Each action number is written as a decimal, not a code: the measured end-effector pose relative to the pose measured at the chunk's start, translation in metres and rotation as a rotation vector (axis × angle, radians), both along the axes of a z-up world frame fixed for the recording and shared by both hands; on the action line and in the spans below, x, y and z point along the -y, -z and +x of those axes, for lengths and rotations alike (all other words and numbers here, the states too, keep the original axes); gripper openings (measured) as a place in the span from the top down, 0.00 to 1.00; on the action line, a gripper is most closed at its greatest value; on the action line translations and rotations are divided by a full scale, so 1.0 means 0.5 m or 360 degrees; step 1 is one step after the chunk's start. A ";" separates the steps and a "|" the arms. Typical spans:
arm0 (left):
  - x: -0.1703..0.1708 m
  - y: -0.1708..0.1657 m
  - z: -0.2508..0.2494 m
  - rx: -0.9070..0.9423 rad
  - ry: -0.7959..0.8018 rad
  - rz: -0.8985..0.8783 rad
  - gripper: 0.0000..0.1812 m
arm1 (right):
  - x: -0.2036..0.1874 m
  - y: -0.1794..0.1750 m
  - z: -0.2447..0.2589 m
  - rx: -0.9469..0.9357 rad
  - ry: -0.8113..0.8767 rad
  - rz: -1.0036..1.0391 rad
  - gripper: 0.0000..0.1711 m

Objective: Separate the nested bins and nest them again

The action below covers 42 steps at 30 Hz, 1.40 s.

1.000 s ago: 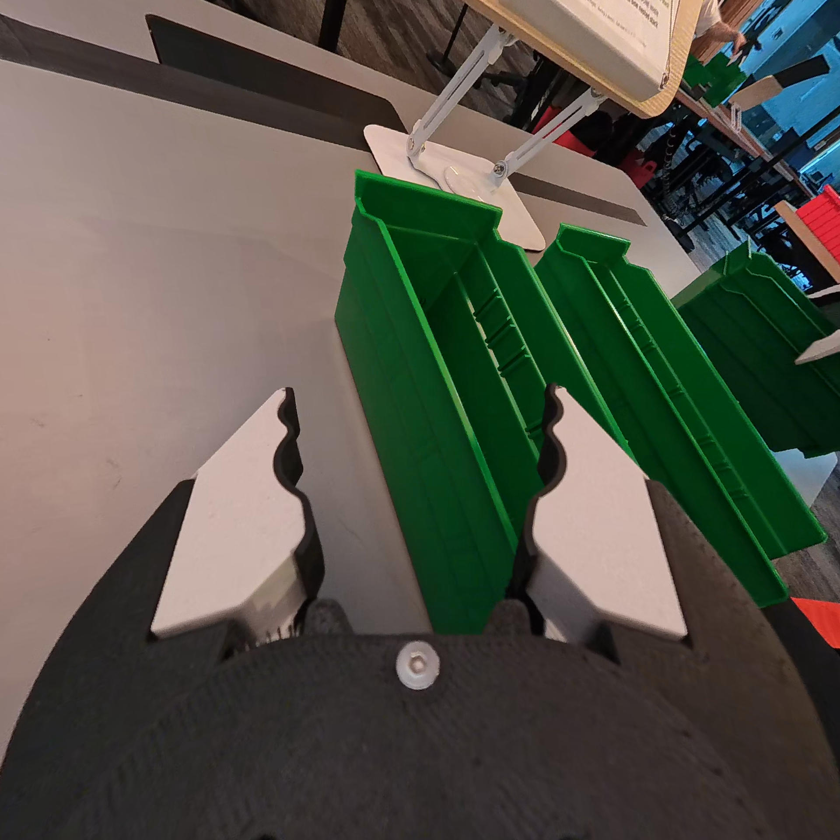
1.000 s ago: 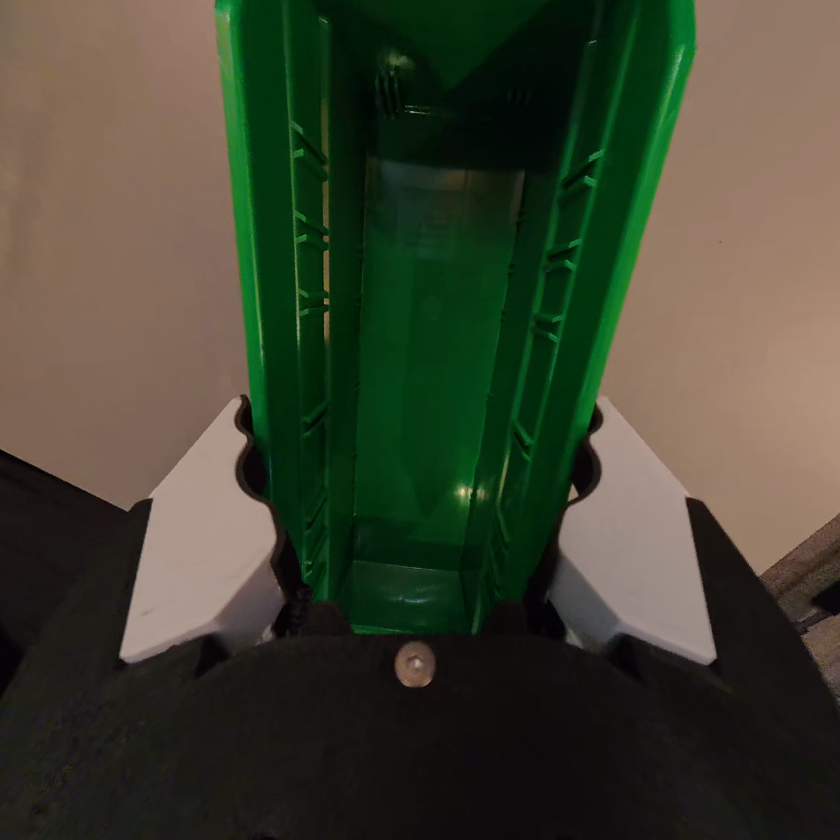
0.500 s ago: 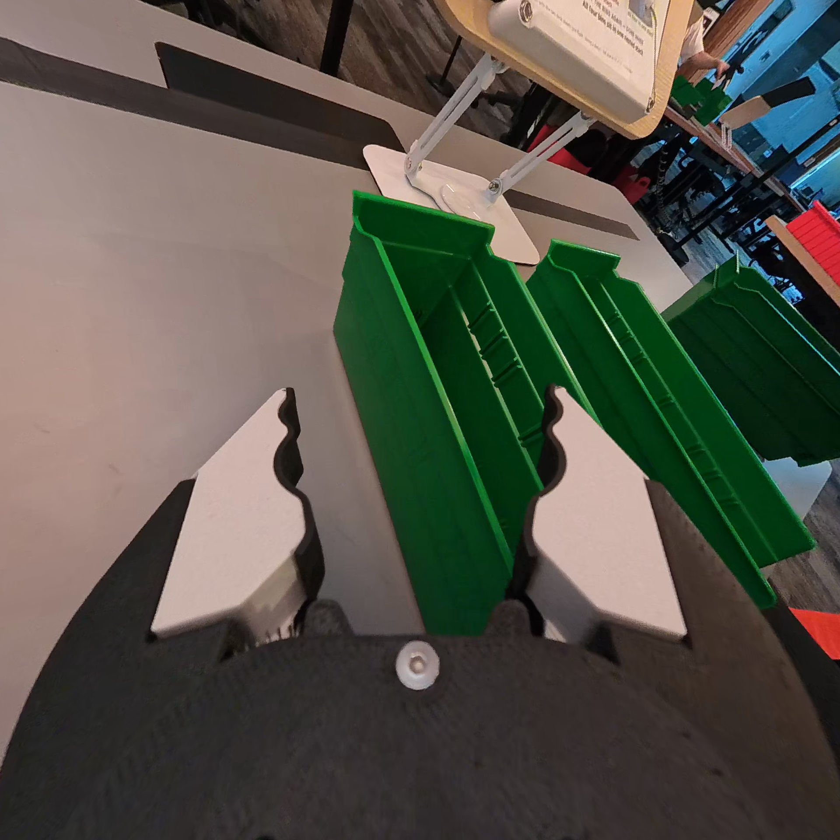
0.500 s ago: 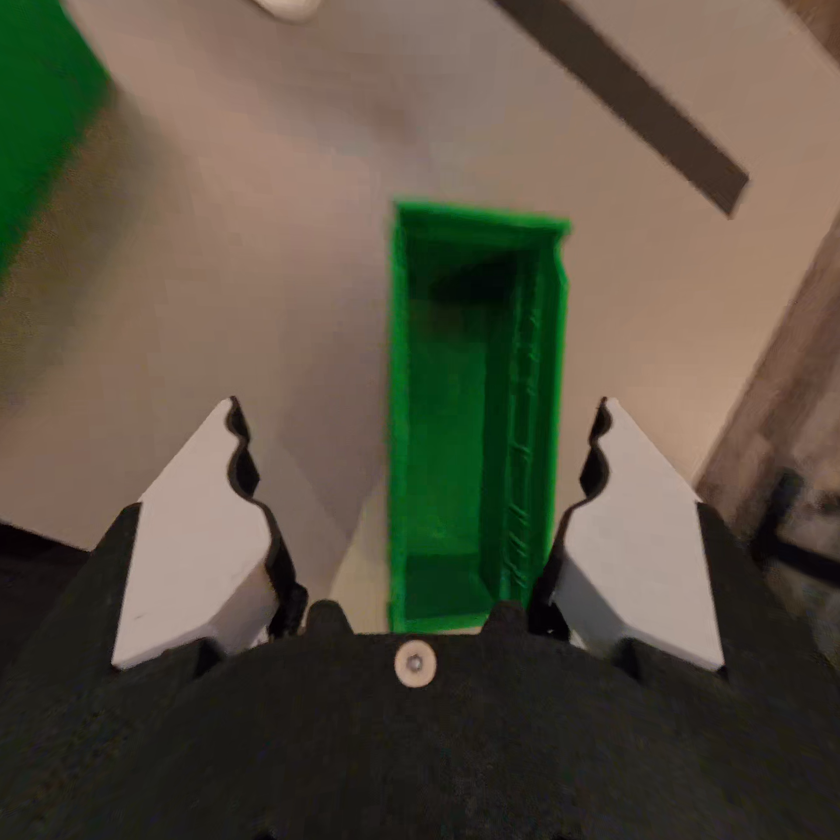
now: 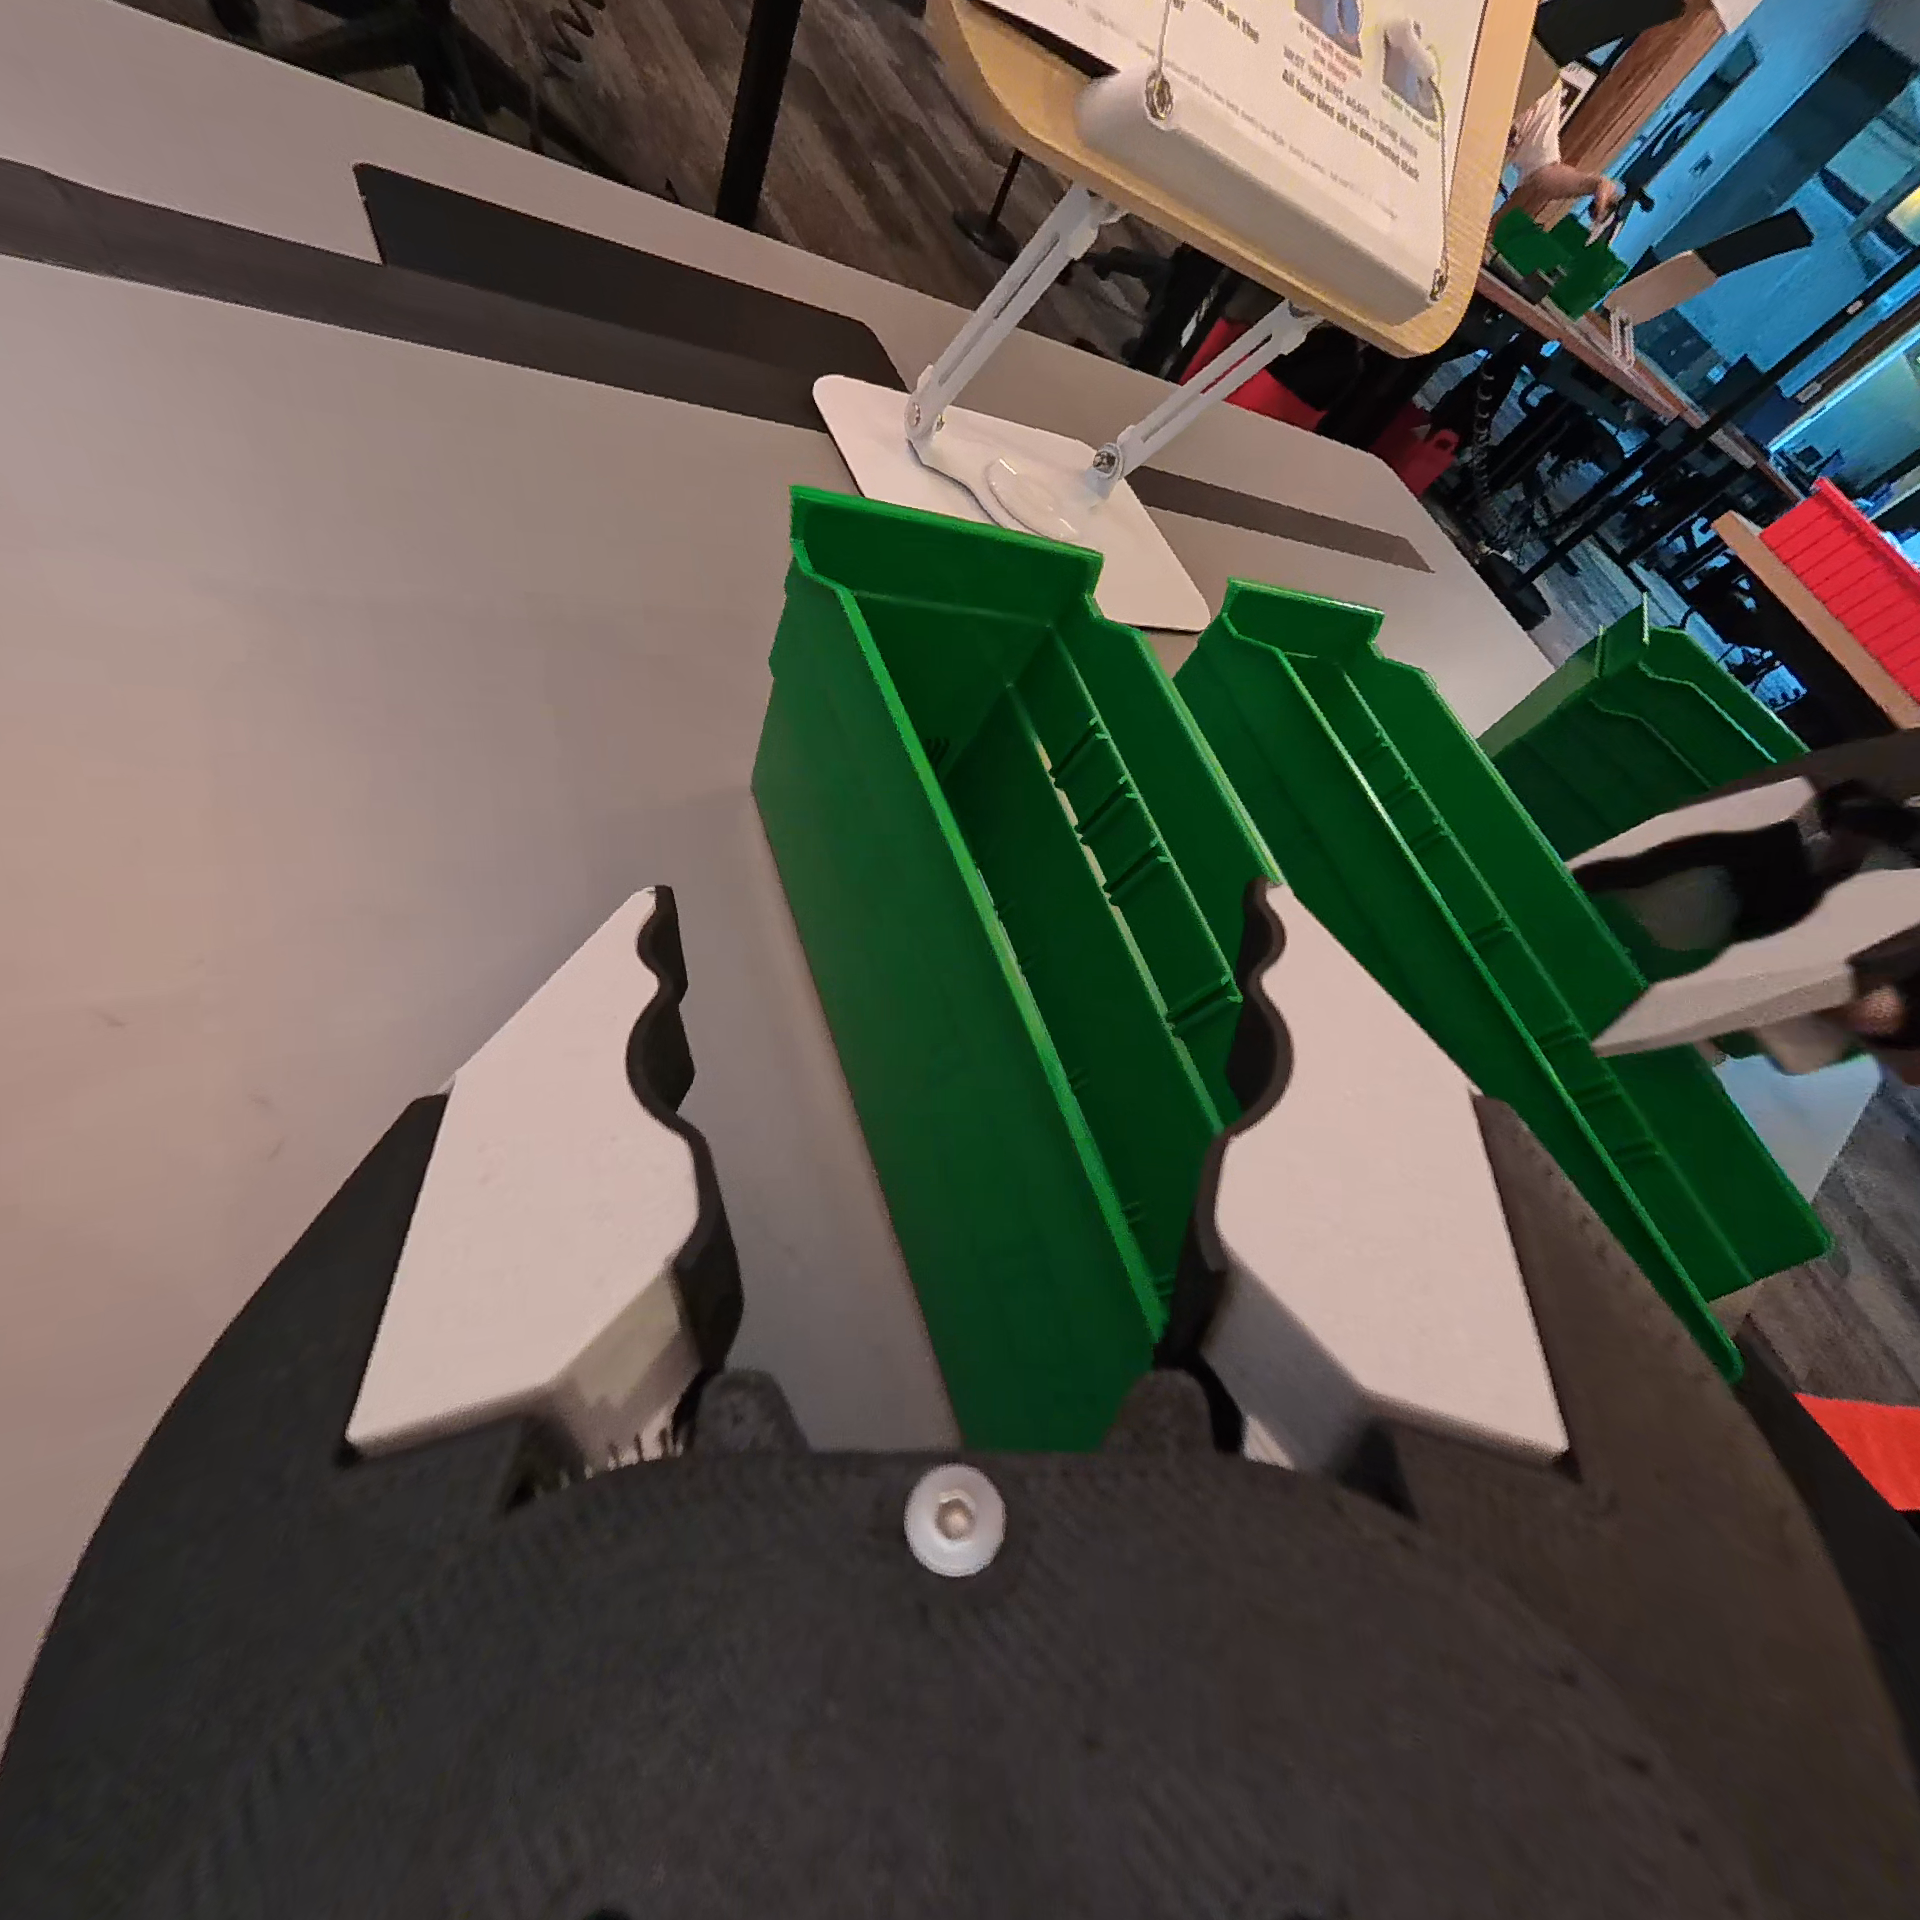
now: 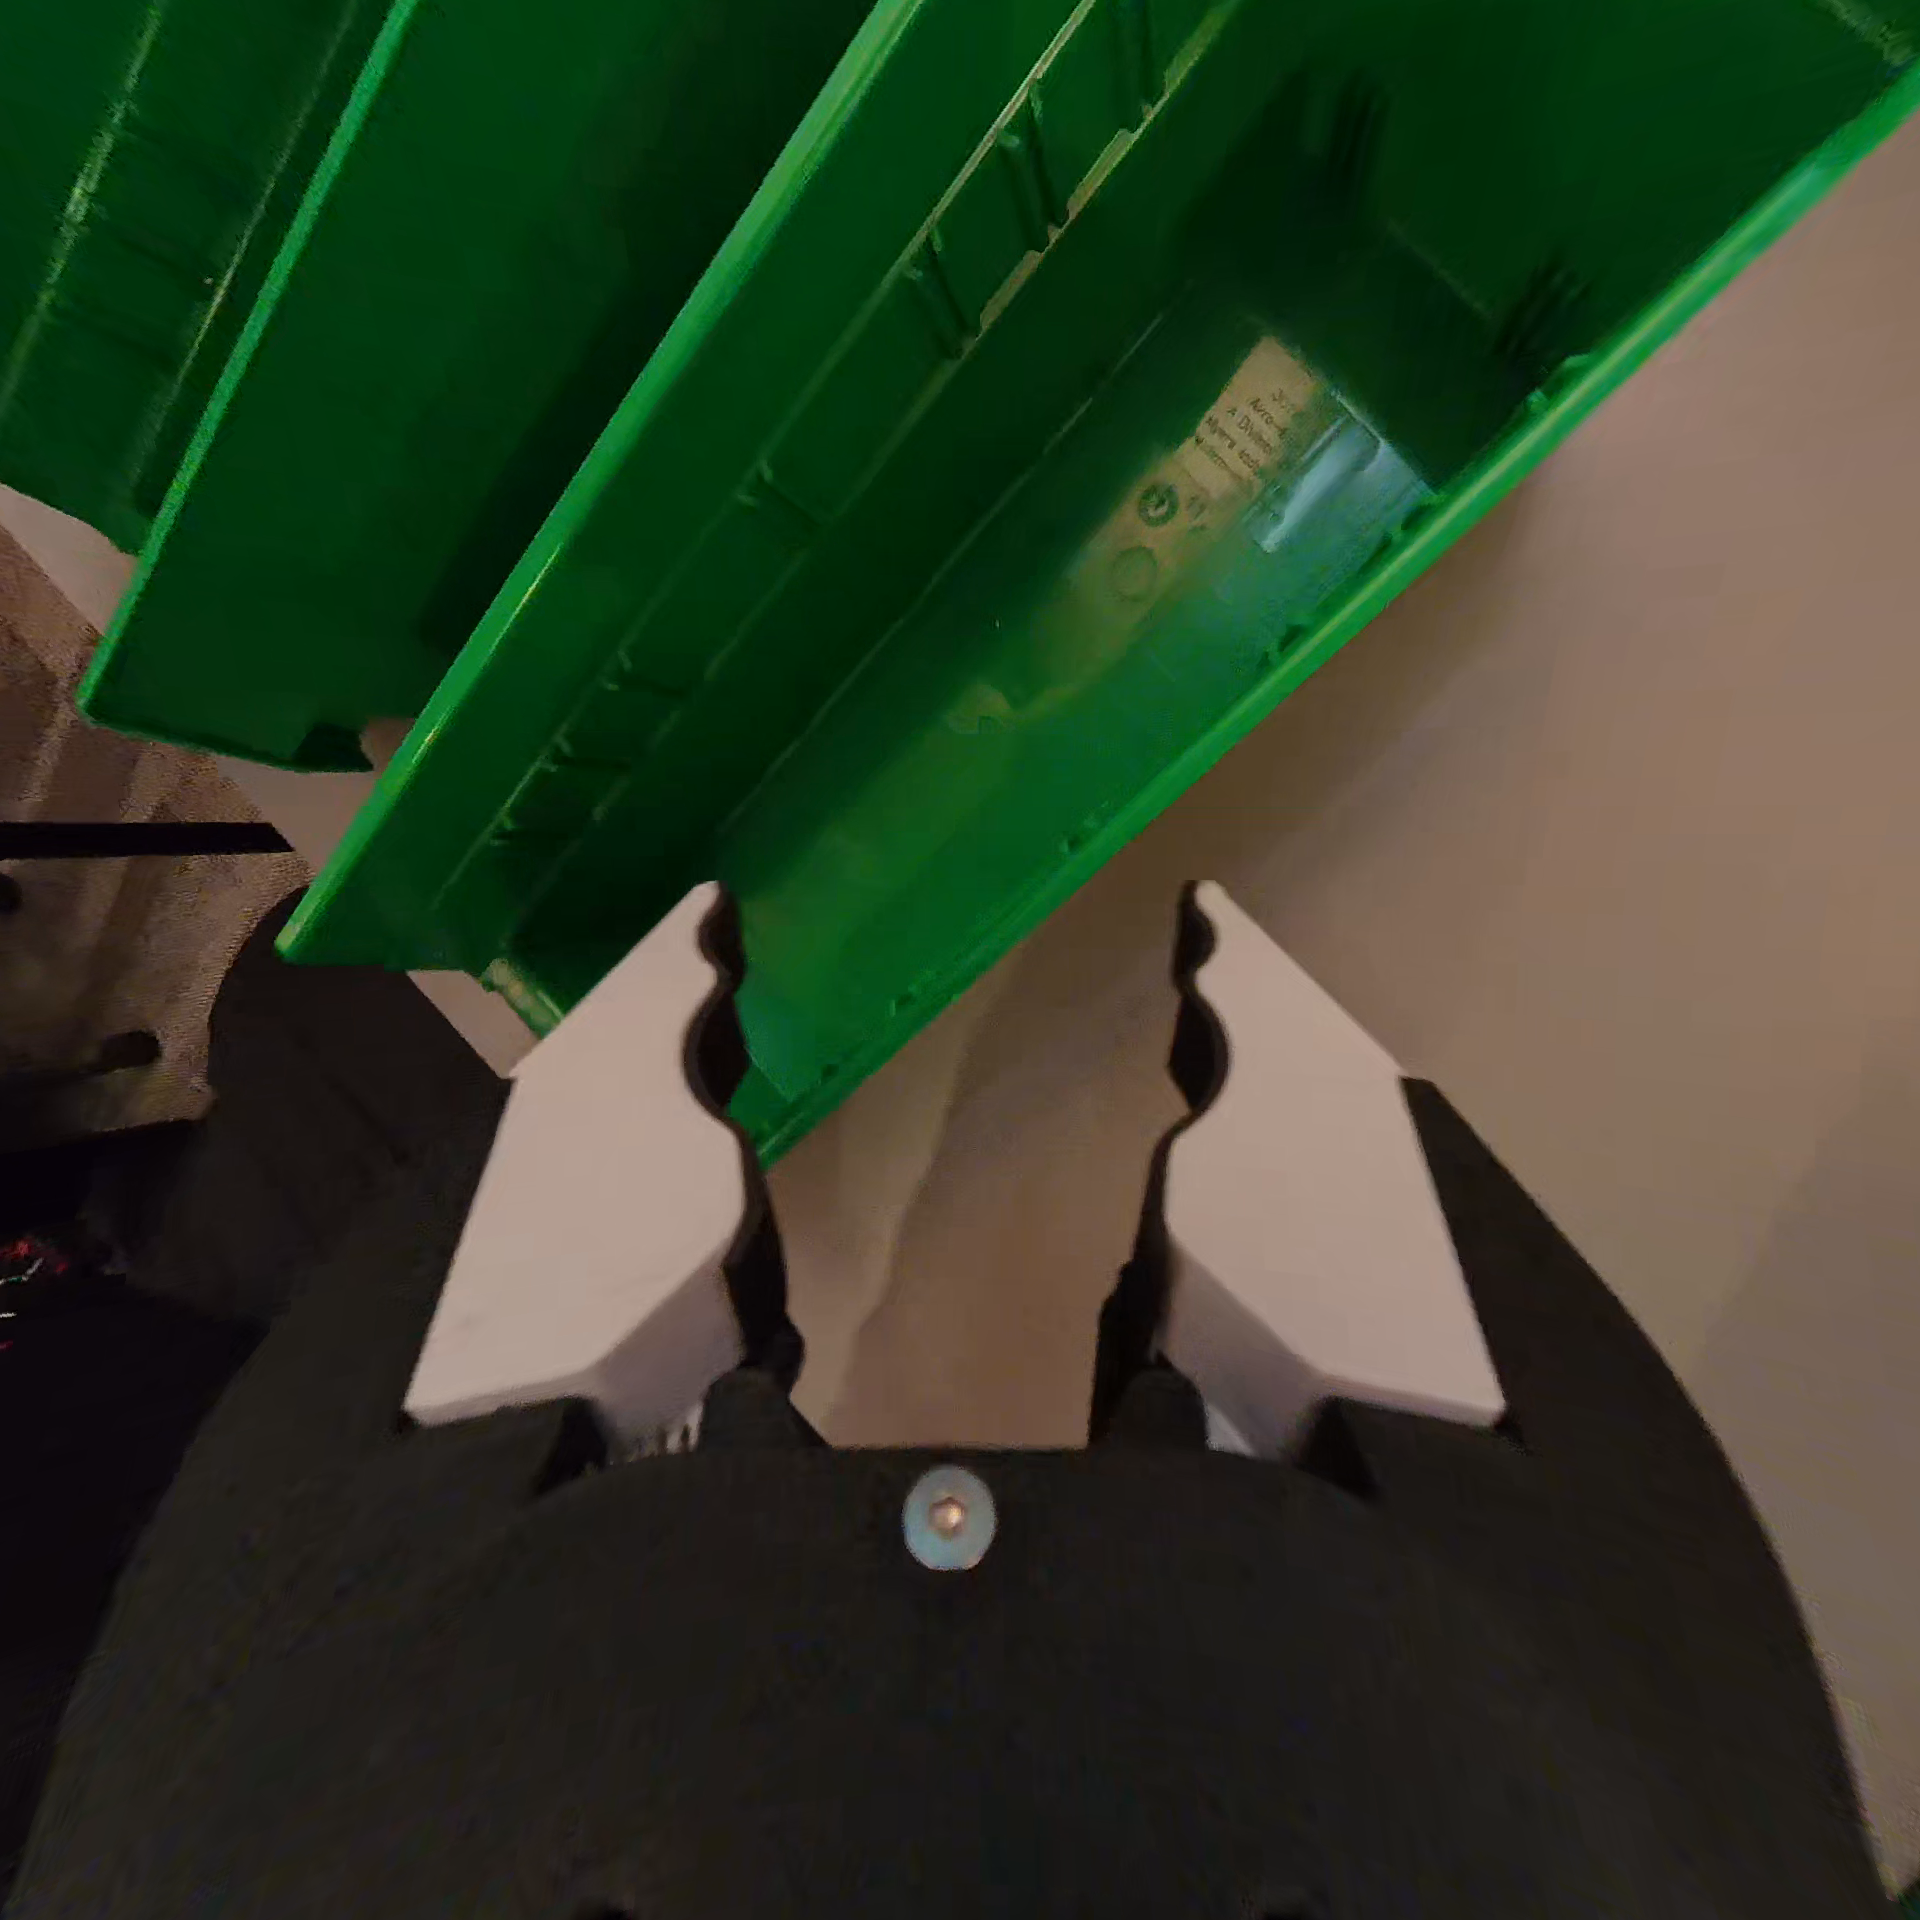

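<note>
Right gripper: you've let go of the far green bin, jaws wide, now over the middle bin | left gripper: wide, straddling the near bin's wall | separation looks done, re-nesting next.

A grey tabletop is crossed by a dark strip near its far edge. A white stand base is seen there, carrying a tilted wooden board. Red bins are glimpsed beyond the right edge.

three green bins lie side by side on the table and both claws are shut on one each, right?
Not quite: both claws are open and empty. The left claw straddles the nearest bin's wall without gripping it, in the left wrist view; the right claw hovers open, in the right wrist view.
</note>
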<state>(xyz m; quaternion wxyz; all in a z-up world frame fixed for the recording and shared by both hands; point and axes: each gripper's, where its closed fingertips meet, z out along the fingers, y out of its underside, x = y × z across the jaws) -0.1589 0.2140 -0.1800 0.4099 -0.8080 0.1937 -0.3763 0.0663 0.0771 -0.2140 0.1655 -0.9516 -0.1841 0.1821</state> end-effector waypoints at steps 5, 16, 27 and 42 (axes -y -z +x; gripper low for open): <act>-0.008 0.003 -0.001 0.0020 0.0001 -0.0007 0.42 | -0.013 0.021 -0.006 0.0074 -0.0086 -0.0017 0.79; -0.013 0.000 -0.010 0.0040 -0.0016 -0.0007 0.43 | -0.012 0.019 0.087 0.0417 -0.0360 -0.0046 0.98; -0.005 0.016 0.013 -0.0001 0.0025 -0.0027 0.43 | 0.047 0.002 0.213 0.0500 -0.0435 -0.0007 0.72; -0.001 0.012 0.007 -0.0013 0.0017 -0.0017 0.43 | 0.099 0.060 0.135 0.0818 -0.0741 -0.0039 0.12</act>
